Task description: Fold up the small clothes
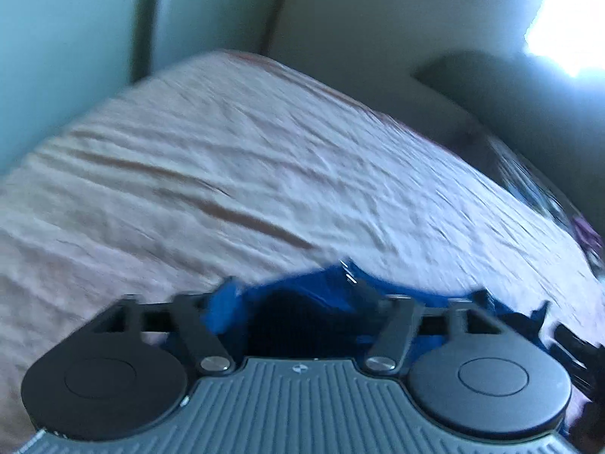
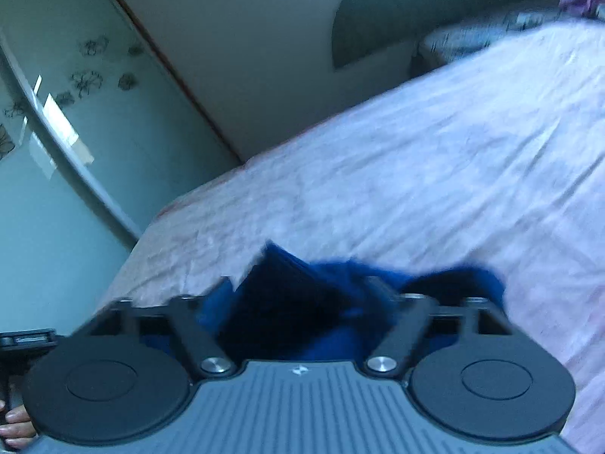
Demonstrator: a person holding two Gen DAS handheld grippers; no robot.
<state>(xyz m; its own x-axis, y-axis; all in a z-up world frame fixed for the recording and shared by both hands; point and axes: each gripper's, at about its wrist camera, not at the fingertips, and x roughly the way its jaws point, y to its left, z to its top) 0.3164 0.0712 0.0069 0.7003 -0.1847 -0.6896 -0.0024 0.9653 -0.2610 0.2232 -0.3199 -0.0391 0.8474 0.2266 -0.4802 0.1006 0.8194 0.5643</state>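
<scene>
Two grippers sit low over the bed, and both of your views are smeared with motion blur. Your left gripper [image 1: 302,302] has its linkage arms splayed wide, so its jaws stand apart; the fingertips themselves are lost in the blur, and the blue garment [image 1: 321,287] is bunched in the space just ahead of the gripper body. No pad can be seen pressing on the cloth. Your right gripper [image 2: 302,302] looks the same: arms spread, jaws parted, with the same blue garment [image 2: 295,276] heaped in dark folds between and in front of them. The garment lies on the wrinkled pale pink bedsheet [image 1: 227,170], near the edge closest to you. Beyond the bed, the right wrist view shows a glossy wardrobe door [image 2: 75,113] with a flower pattern and a curved headboard [image 2: 378,19] against the wall. At the lower left of that view your fingers [image 2: 15,427] grip a handle.
</scene>
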